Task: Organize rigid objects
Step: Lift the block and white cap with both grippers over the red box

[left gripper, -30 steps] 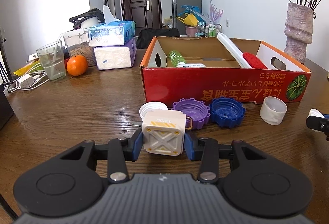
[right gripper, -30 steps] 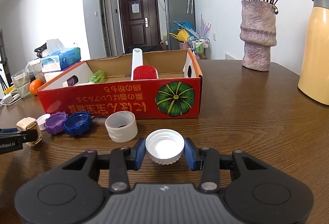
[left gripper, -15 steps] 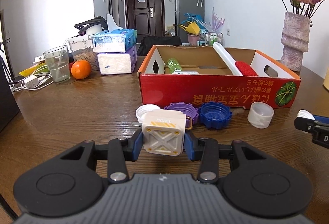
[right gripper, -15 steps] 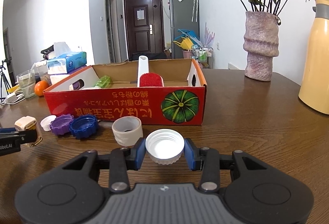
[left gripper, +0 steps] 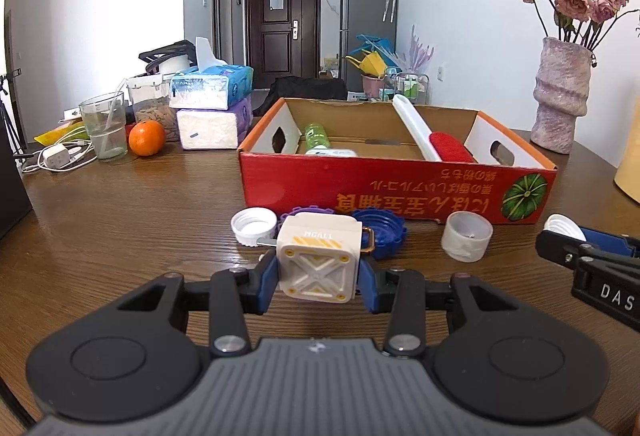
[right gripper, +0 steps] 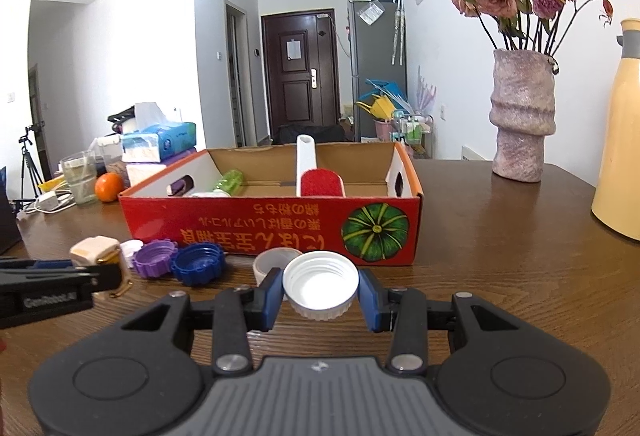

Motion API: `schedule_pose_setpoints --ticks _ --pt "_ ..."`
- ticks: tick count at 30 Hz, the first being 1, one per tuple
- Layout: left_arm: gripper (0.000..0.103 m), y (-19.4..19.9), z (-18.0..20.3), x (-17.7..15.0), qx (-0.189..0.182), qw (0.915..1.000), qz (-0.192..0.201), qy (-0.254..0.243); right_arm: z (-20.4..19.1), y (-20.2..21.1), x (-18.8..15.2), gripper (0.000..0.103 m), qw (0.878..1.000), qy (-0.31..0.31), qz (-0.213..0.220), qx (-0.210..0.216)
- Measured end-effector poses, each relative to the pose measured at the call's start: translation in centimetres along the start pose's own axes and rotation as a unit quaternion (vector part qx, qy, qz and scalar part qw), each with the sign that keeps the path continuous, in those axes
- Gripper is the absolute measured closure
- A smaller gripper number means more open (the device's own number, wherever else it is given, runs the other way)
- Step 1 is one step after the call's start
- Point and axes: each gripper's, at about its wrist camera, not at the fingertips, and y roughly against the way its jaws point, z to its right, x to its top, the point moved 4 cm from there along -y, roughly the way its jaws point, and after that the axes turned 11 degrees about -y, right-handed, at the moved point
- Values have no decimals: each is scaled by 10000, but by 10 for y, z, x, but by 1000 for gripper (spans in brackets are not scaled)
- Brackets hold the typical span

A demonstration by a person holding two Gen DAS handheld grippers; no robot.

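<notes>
Left hand-held gripper clamps cube; right hand-held gripper clamps cap.

Left gripper clamped, right gripper clamped

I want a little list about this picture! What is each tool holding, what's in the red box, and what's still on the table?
left tool: shut on white cube
right tool: shut on white cap
red box: holds a green bottle and a red brush
on table by the box: small white cap, purple cap, blue cap, white ring
farther back: orange, glass, vase
</notes>
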Motion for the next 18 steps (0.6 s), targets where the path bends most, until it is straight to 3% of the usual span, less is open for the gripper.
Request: schedule_pose_setpoints --ticks 18 --pt "61 8 10 40 40 9993 291 221 -15 10 21 64 9992 156 233 300"
